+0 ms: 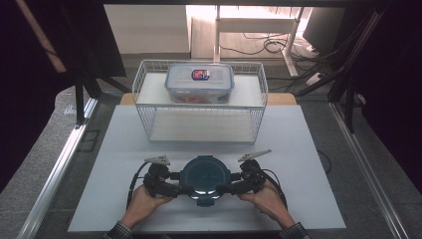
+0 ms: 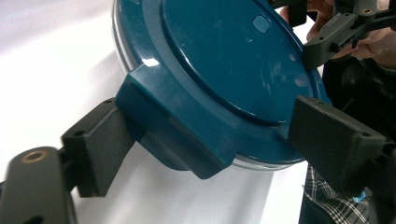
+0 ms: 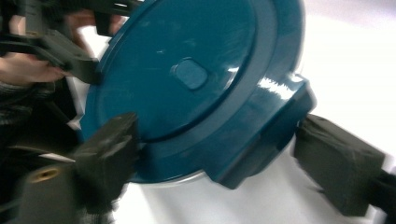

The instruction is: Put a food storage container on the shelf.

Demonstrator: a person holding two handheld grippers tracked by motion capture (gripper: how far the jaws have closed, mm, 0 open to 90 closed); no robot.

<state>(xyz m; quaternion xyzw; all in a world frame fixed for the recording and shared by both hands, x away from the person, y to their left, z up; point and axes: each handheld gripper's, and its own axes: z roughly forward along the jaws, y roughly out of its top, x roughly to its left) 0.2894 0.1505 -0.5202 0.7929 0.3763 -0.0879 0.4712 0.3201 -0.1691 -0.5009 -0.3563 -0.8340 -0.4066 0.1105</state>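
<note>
High view: one round blue-lidded container on the bench between two tongs, left tongs and right tongs, behind them one wire basket bearing one clear box; left gripper view: jaws straddling one lid tab, one pad touching; right gripper view: jaws wide about one tab, contact unclear.
</note>
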